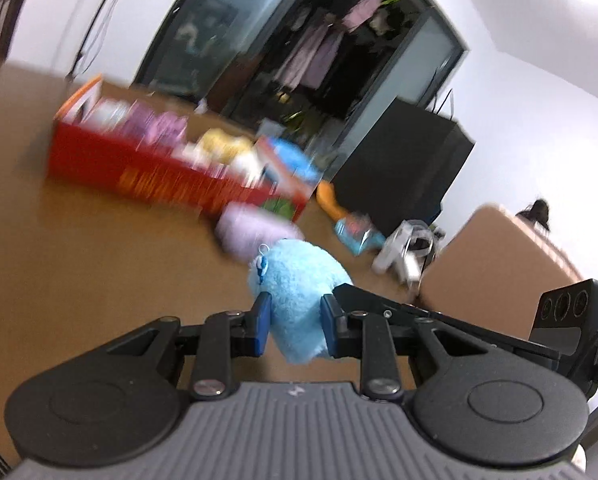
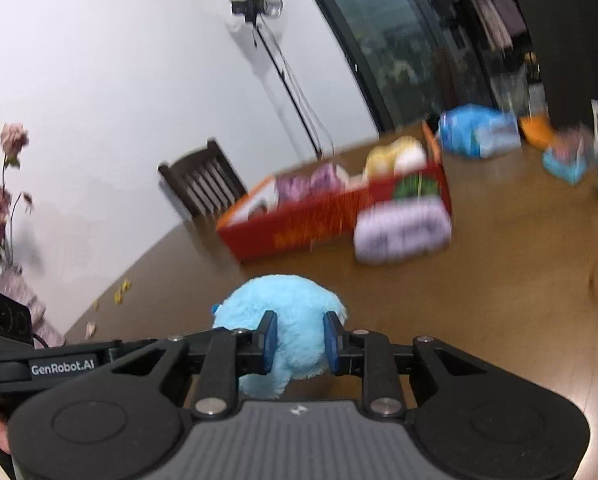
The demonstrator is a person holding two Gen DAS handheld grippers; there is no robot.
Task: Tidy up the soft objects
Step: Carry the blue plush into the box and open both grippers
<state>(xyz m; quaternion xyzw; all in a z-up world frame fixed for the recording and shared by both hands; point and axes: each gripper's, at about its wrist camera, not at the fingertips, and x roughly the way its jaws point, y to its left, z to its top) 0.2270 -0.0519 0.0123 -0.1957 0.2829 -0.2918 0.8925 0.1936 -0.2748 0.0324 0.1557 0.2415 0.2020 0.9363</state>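
Left wrist view shows your left gripper (image 1: 295, 322) pinching the blue plush toy (image 1: 299, 284); your right gripper (image 2: 301, 342) squeezes that toy too. You have the red box (image 1: 139, 170) of soft toys (blurred) at eleven o'clock, the lilac plush (image 1: 255, 232) before it.

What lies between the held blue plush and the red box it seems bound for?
Both grippers, left and right, are clamped on the blue plush toy. A lavender plush lies on the table against the red box's near right corner. The rest of the near wall looks unblocked, so nothing visible bars a drop in from above.
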